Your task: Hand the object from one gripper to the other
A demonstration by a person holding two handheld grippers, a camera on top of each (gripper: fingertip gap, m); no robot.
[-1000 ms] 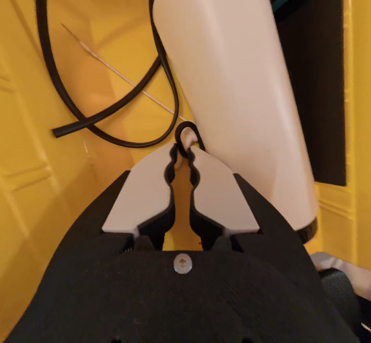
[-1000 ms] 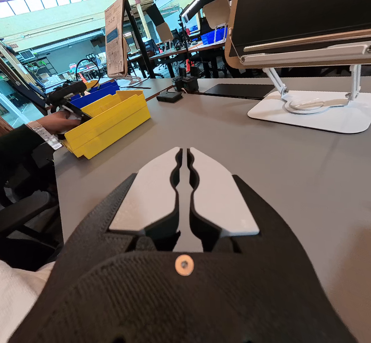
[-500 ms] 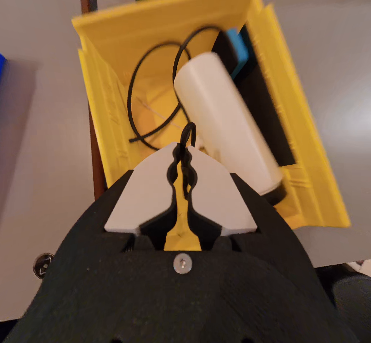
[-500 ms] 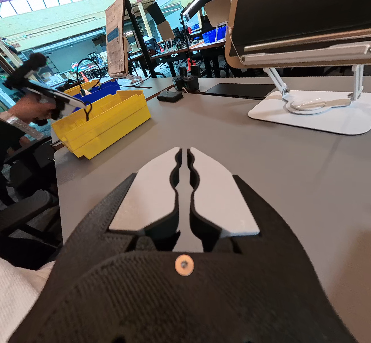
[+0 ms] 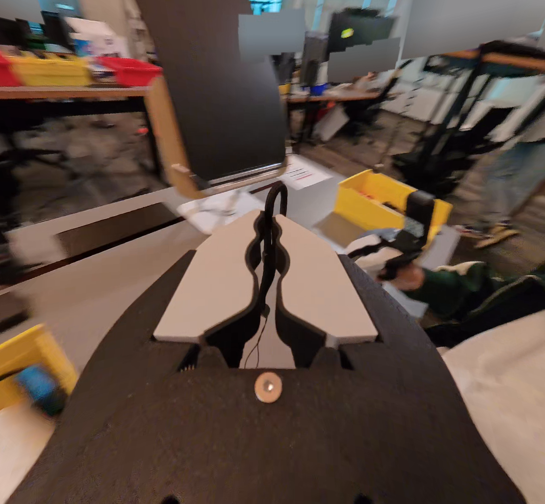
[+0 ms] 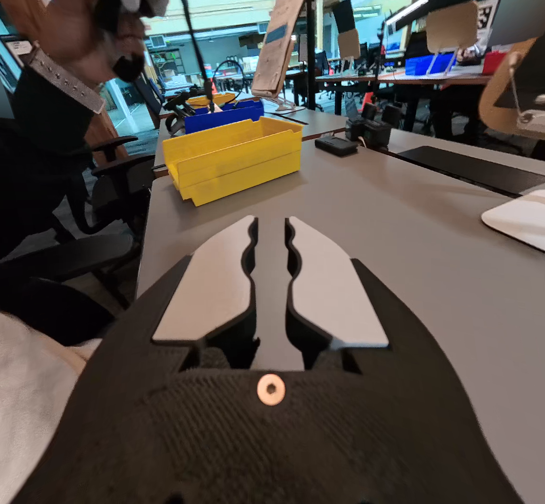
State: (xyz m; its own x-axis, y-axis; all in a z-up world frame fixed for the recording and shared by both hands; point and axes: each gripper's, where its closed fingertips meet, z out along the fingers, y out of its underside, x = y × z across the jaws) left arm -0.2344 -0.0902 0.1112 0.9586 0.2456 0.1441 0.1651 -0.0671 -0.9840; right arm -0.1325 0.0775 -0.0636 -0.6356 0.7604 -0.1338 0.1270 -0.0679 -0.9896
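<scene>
Pinching a thin black cable (image 5: 271,254) between the white fingers (image 5: 218,277) of the left gripper (image 5: 267,217); cable runs along the wavy slot, doubled loop poking out just past the tips, a finer strand trailing back toward the screw. Only the left wrist view shows that grip. Same view, blurred: grey table (image 5: 88,268), dark monitor (image 5: 224,101) on a stand, a yellow bin (image 5: 368,198) at right, and the right gripper (image 5: 371,249) farther off, low right, held by a hand (image 5: 408,279).

Right wrist view gives what the left lacks: right gripper (image 6: 270,220) up close, fingers (image 6: 218,280) parted with a clear gap, nothing between them, hovering over the grey table (image 6: 383,224). Yellow bin (image 6: 233,157) at the table's far left edge, blue bin (image 6: 224,117) behind it. Top left, a hand (image 6: 73,18) with the left gripper, blurred; jaw state not readable from here. A black cable (image 6: 191,27) hangs down from it, end dangling well above the table, in line with the blue bin.

Versus half a second back: left gripper was over the yellow bin, looking down into it at a white cylinder; now raised and swung toward the monitor and the right gripper. Cable out of the bin. Right fingers were nearly together; now wider. Right view panned left, bin nearer centre.

Cable well apart from the right fingers, above and left of them.
</scene>
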